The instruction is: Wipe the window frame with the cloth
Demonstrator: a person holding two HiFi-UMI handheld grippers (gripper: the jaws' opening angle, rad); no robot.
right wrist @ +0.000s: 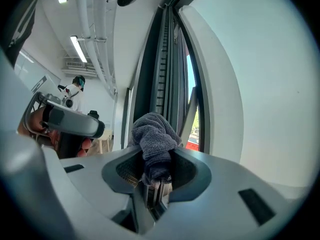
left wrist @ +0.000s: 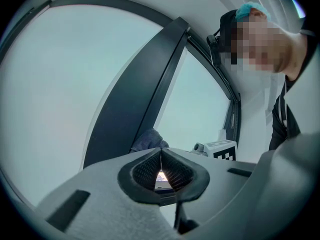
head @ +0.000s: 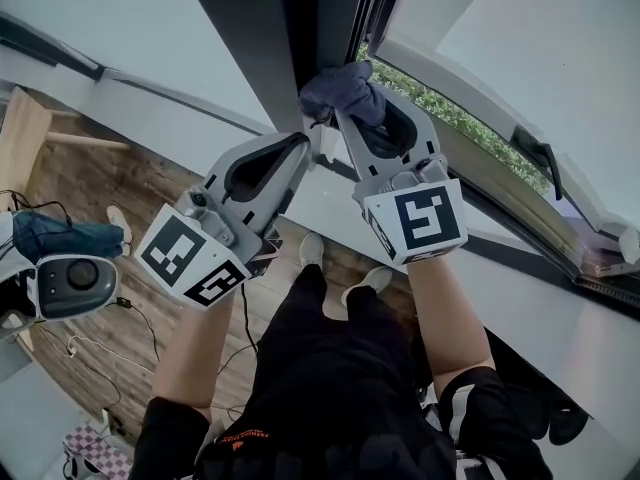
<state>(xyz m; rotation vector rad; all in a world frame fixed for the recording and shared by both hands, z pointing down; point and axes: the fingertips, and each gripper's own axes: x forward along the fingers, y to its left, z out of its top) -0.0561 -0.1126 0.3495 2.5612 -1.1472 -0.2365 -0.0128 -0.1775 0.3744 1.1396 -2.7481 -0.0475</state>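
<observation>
Now, step: wiping.
Right claw point(right wrist: 156, 160): clamped on cloth point(right wrist: 152, 133), bunched against window frame point(right wrist: 150, 74).
Left claw point(left wrist: 161, 152): closed, empty, just beside.
Advice: press evenly, follow the frame's length, guard against the cloth slipping.

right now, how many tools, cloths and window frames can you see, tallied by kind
cloth: 1, grey
tools: 2, left tool shut on nothing, right tool shut on the cloth
window frame: 1, dark
total: 4
</observation>
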